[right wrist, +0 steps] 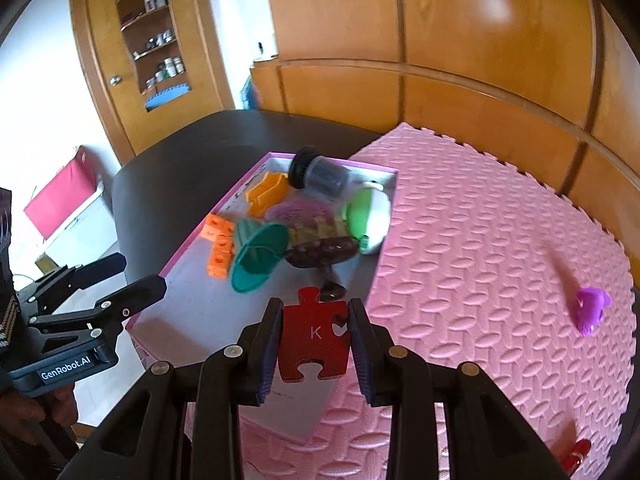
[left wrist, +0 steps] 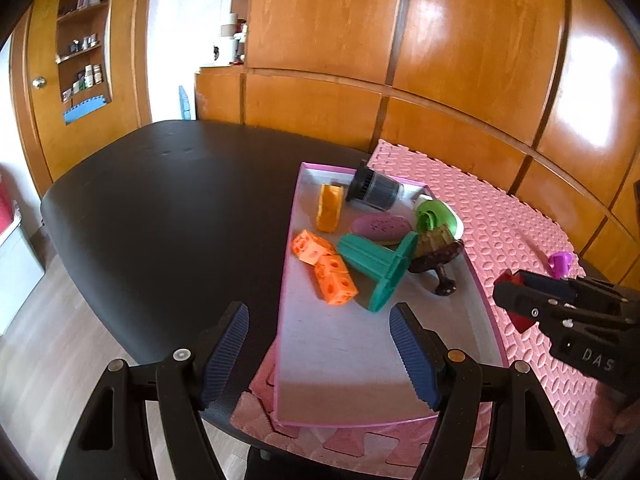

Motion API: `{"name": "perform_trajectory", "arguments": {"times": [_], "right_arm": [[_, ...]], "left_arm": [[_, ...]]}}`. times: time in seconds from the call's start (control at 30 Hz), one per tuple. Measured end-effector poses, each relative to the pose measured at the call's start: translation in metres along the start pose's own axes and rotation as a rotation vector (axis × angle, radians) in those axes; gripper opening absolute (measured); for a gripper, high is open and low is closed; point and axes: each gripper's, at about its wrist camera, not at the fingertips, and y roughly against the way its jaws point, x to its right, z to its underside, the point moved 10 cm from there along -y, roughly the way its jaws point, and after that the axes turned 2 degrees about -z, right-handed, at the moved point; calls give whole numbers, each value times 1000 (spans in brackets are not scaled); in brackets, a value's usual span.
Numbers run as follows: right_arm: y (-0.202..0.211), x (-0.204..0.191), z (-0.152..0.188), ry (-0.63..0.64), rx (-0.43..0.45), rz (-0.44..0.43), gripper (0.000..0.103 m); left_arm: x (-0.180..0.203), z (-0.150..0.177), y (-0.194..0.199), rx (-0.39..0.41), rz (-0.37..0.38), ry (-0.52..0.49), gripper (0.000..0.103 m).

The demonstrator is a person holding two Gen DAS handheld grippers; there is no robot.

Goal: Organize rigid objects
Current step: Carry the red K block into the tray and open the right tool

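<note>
- The right gripper (right wrist: pixel 315 340), a black two-finger tool with blue ribbed pads, pointed downward, its jaws clamped on the flat sides of a red jigsaw-shaped piece (right wrist: pixel 314 338).
- The left gripper (left wrist: pixel 320 354), black with the same blue pads, pointed downward, its jaws parted and holding nothing.

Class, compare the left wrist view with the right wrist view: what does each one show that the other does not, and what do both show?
Only the left wrist view shows the left gripper from behind, open and empty above the tray's near end.

Only the right wrist view shows the letter K on the red puzzle piece held by the right gripper, and a red object at the mat's near corner.

Both show the pink-rimmed tray of toys, including the teal spool and orange cubes, the pink foam mat and the purple toy on it.
</note>
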Motion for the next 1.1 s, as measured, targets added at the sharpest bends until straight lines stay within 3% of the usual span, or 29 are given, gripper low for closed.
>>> {"name": "perform_trajectory", "arguments": {"times": [0.33, 0.63, 0.77, 0.87, 1.1], "right_arm": [[-21, -9, 1, 34, -41, 1, 32], [-63, 6, 12, 42, -120, 77, 32], [-73, 4, 19, 59, -141, 73, 32], [-74, 2, 22, 104, -124, 111, 33], [-74, 1, 23, 101, -118, 106, 35]], "left_arm": [[-28, -6, -2, 4, -47, 48, 73], [-37, -2, -5, -9, -65, 53, 73], [-37, -1, -6, -13, -68, 48, 73], [-37, -1, -7, -13, -72, 43, 73], [-32, 1, -6, -13, -69, 30, 73]]}}
